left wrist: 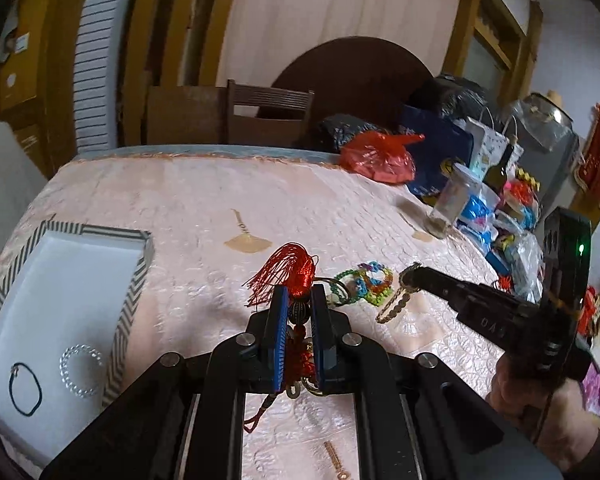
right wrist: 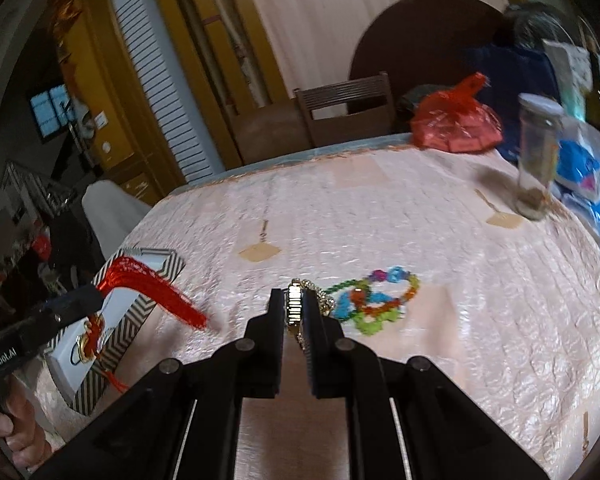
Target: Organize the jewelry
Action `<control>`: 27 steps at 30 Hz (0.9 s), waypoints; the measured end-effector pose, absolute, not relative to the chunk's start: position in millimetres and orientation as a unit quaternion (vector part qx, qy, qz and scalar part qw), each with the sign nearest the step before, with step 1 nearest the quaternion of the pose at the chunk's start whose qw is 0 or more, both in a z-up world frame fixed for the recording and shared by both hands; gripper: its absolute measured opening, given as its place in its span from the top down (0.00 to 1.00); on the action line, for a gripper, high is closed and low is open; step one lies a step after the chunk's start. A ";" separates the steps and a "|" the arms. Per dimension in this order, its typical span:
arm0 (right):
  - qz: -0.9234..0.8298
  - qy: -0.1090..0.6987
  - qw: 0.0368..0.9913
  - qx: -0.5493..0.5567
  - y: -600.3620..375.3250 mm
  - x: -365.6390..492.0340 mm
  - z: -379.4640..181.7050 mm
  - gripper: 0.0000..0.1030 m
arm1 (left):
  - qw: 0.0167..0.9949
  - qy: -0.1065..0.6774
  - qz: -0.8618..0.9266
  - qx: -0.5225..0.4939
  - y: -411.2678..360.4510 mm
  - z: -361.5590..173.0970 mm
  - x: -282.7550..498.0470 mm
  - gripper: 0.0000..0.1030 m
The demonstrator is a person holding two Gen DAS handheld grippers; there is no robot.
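Counter (left wrist: pixel 204 200) under a pink quilted cloth carried everything; landmark was the striped-rim tray (left wrist: pixel 138 276) at its left side. Tray already held a black cord bracelet (left wrist: pixel 25 389) and a clear bead bracelet (left wrist: pixel 82 370) on its white floor.

Left gripper (left wrist: pixel 299 304) was clamped on the red tassel charm (left wrist: pixel 290 276): a dark bead sat between the jaws, the tassel fanned out past the tips, and the knot and cord hung below. In the right wrist view the charm (right wrist: pixel 148 284) hung over the tray's near corner, so it was right at the tray, long axis running roughly across the rim.

Right gripper (right wrist: pixel 294 308) was closed on a gold link bracelet (right wrist: pixel 295 306); the left wrist view showed the bracelet (left wrist: pixel 396 300) drooping from the tips down to the cloth. It was well to the right of the tray, far side of the tassel charm.

Colourful bead bracelets (left wrist: pixel 364 280) lay loose on the cloth, right of the tray, just beside the gold one, not gripped.

Judgement: left gripper was nearer the tray, so the tassel drop comes first; it needs a short carry inward over the rim before release. The gold bracelet needs a longer leftward carry past the left gripper, with some collision risk if both move at once.
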State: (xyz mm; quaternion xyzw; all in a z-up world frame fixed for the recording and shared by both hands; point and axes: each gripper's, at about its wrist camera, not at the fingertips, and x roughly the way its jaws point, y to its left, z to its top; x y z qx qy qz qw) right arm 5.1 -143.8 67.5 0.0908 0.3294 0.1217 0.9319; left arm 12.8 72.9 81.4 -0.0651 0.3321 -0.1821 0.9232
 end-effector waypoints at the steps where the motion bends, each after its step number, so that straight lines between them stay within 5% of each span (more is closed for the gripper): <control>1: 0.124 0.329 0.932 0.084 -138.2 4.6 67.8 0.91 | 0.925 0.330 -0.175 -0.065 76.8 82.0 12.0 0.68; 27: 0.167 0.343 0.924 0.017 -51.7 4.3 73.2 0.91 | 0.932 0.341 -0.074 -0.099 156.3 72.3 11.7 0.68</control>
